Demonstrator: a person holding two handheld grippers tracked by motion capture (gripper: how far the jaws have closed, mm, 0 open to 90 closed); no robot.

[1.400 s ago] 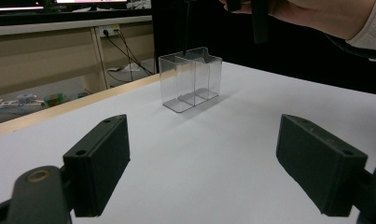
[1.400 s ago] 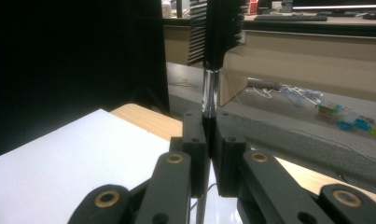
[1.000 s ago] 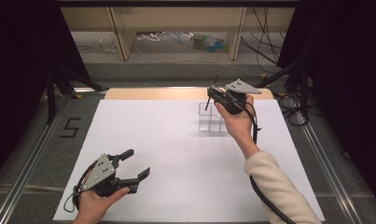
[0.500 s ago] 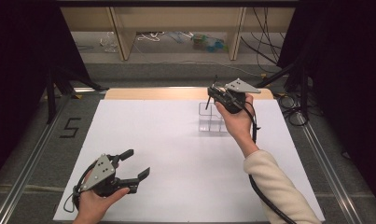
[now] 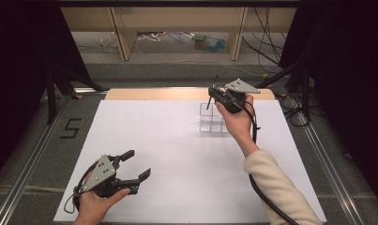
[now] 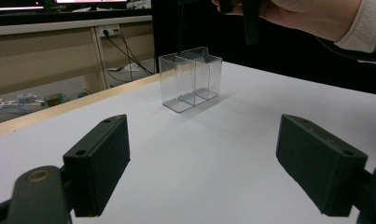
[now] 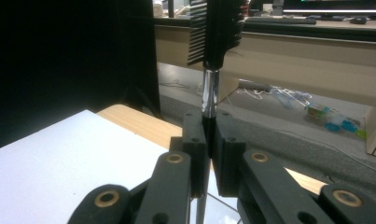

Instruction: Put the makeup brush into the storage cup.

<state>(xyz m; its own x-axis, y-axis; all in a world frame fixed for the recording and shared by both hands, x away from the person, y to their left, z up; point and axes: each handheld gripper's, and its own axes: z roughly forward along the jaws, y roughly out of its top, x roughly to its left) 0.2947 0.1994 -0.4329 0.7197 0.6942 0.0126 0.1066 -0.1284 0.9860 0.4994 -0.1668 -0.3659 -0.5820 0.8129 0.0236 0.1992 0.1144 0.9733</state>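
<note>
Right gripper [image 5: 215, 93] is clamped on a thin brush [image 7: 213, 56], looks like a makeup brush w/ a chrome collar and dark bristles. In the right gripper view the jaws are pinched tight on the handle just below the chrome bit, bristle end sticking up past the jaw tips. In the high view the handle's lower end hangs down over the clear plastic box [image 5: 214, 118]; can't tell if it's touching the box.

The box is an open-top organizer w/ dividers, sitting on the white table [image 5: 168, 154] near the far edge, right of center.

Left gripper [image 5: 136, 165] is down by the near left corner, jaws spread wide, nothing btwn them. Its own view looks across bare tabletop straight at the box [image 6: 191, 77], well apart from it.
</note>
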